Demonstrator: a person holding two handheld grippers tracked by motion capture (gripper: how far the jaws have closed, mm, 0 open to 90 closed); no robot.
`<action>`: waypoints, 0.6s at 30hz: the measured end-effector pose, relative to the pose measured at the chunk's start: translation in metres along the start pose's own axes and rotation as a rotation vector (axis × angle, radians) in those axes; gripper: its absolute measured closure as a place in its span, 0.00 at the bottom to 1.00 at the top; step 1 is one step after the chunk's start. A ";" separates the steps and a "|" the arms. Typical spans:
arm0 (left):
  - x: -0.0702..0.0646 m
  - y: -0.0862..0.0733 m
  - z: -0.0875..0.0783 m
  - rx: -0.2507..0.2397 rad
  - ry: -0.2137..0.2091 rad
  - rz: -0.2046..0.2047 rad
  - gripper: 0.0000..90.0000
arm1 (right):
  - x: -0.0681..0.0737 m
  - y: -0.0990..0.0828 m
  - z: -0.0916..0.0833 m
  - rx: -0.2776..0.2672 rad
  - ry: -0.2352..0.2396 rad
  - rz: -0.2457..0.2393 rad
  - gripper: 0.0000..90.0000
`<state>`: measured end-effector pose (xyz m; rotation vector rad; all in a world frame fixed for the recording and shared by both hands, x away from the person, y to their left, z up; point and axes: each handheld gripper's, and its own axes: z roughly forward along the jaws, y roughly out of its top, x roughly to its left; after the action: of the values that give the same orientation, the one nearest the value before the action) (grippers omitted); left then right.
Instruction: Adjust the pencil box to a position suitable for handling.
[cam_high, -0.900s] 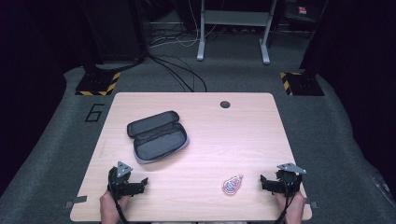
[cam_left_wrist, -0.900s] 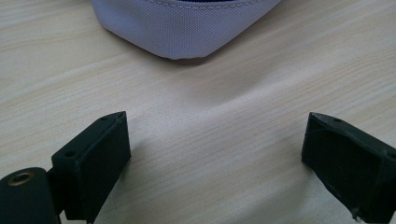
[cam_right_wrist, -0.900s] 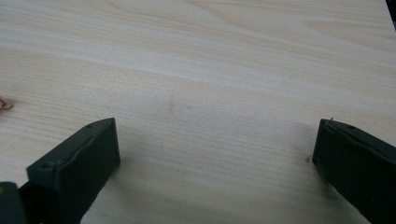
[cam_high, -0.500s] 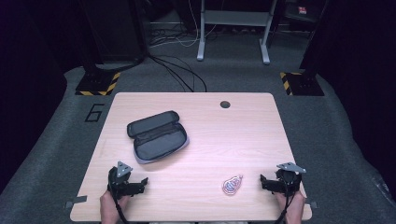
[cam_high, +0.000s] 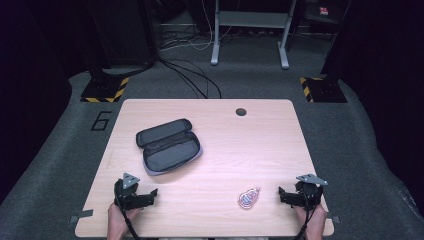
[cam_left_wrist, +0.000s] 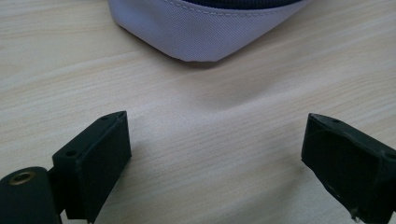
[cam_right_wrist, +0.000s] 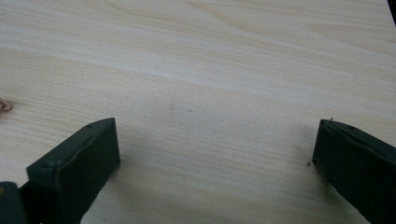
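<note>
The open pencil case (cam_high: 169, 146) lies flat on the counter (cam_high: 260, 145), unzipped, its grey lid folded back. It looks like soft fabric, light and floppy, so it would likely sag if lifted by one flap; the stitched rim near its rounded end (cam_left_wrist: 205, 28) seems the firmest place to pinch. Just in front of the case, the left hand-held gripper (cam_high: 150, 196) rests with jaws apart, nothing between them. Well to the case's right lies a small pinkish tag (cam_high: 248, 198), and beyond it the right hand-held gripper (cam_high: 283, 195), jaws likewise apart and empty.
</note>
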<state>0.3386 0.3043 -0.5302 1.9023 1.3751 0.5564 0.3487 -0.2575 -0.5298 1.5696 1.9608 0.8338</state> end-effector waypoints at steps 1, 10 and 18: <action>0.000 0.000 0.000 0.000 0.000 0.000 0.09 | 0.000 0.000 0.000 0.000 0.000 0.000 0.00; 0.017 0.014 -0.011 -0.020 -0.022 -0.076 0.07 | 0.000 0.000 0.000 0.001 -0.002 0.001 0.00; 0.027 0.039 -0.016 -0.037 -0.020 -0.077 0.06 | 0.000 0.000 0.000 0.000 -0.001 -0.005 0.00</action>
<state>0.3607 0.3273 -0.4920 1.8129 1.4097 0.5204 0.3483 -0.2573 -0.5297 1.5642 1.9636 0.8303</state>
